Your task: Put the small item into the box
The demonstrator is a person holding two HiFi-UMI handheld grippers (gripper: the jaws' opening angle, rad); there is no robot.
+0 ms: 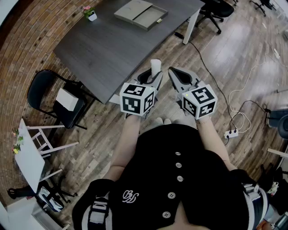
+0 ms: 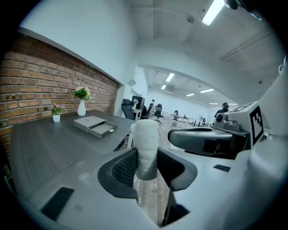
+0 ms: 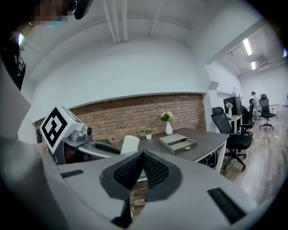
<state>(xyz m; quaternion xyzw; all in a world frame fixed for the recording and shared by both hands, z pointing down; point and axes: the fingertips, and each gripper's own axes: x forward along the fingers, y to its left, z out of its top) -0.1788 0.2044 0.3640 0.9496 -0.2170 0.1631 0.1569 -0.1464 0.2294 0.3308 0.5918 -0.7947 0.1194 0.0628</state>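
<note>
A small white cylinder [image 1: 155, 66] stands upright between the jaws of my left gripper [image 1: 152, 76], which is shut on it. In the left gripper view the white cylinder [image 2: 146, 148] fills the gap of that gripper [image 2: 145, 165]. My right gripper [image 1: 173, 72] is held beside it, a little to the right, shut with its pads touching and nothing between them [image 3: 140, 156]. The grey box [image 1: 140, 14], a flat case with an open drawer, lies on the far part of the dark table [image 1: 108, 49]. Both gripper views show the box [image 2: 95, 125] [image 3: 178, 143] well ahead.
A small potted plant [image 1: 90, 13] stands at the table's far left corner, and a white vase [image 2: 81, 108] by the brick wall. A black chair [image 1: 54, 96] holding a white box is at the left. Cables and a power strip [image 1: 231, 133] lie on the floor right.
</note>
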